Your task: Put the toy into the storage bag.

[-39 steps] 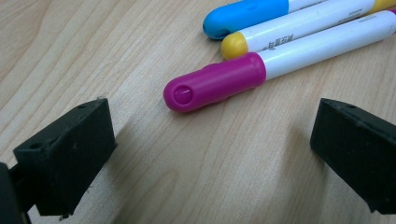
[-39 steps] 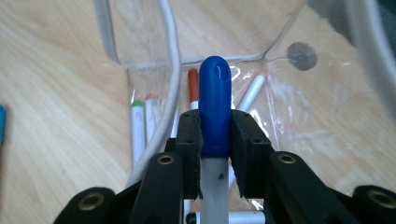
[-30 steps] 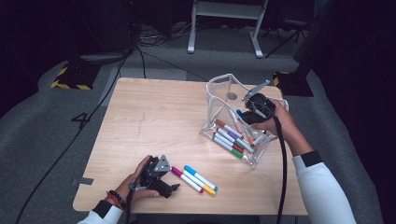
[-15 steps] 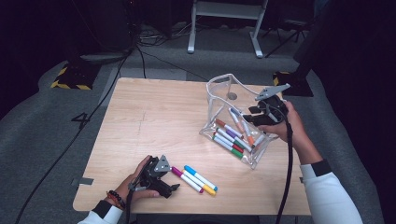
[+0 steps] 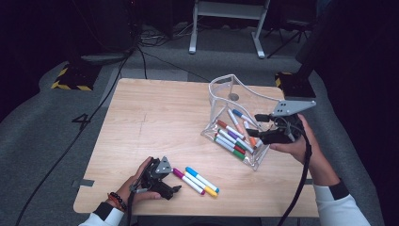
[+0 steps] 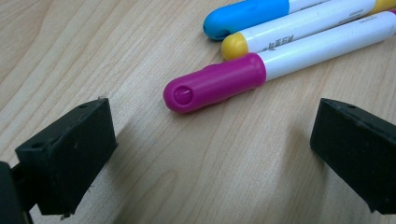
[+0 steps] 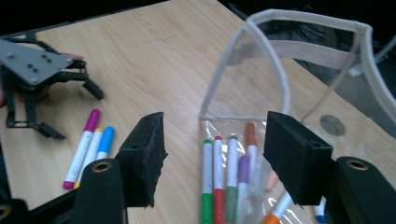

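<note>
While its fingers have just been opening, the right gripper (image 5: 256,125) hangs level beside the pouch (image 5: 226,87).

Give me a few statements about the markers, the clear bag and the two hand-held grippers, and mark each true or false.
1. Three loose markers lie on the wooden table beside the left gripper. True.
2. The left gripper is clamped on the magenta-capped marker. False: its jaws stand open, with the cap lying ahead of them, untouched.
3. The clear plastic pouch with white trim holds several markers. True.
4. The right gripper grips an orange marker. False: its jaws have just been opening and nothing is between them.
5. The pouch is zipped shut. False: its mouth gapes open.
</note>
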Demonstrator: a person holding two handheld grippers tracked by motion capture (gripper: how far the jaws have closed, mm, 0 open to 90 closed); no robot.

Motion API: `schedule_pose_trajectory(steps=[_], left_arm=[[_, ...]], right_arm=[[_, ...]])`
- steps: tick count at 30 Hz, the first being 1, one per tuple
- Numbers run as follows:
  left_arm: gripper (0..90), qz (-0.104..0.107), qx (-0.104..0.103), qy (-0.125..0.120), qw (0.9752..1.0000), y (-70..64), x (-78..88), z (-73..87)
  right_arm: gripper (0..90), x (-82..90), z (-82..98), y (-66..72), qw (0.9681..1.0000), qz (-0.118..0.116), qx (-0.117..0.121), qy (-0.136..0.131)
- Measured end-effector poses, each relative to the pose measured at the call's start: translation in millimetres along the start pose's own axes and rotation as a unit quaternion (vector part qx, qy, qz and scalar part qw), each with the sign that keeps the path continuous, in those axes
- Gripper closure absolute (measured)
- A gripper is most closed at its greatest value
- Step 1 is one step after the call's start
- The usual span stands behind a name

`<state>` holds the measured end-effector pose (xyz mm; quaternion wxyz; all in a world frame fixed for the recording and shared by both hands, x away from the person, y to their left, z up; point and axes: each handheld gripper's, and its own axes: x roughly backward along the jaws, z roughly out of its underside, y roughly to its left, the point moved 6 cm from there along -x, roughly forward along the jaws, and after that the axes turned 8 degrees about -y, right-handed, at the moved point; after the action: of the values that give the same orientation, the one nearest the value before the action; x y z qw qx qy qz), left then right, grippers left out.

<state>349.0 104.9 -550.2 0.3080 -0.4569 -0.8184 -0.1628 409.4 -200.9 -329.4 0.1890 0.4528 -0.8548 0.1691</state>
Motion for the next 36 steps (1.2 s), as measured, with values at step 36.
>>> schedule_pose_trajectory(steps=[36], left_arm=[[0.4,0.000,0.000,-0.001,1.0000,0.0,-0.1,0.0]], right_arm=[[43.9,-164.7,106.5,113.4,0.9872,-0.147,0.017,0.061]])
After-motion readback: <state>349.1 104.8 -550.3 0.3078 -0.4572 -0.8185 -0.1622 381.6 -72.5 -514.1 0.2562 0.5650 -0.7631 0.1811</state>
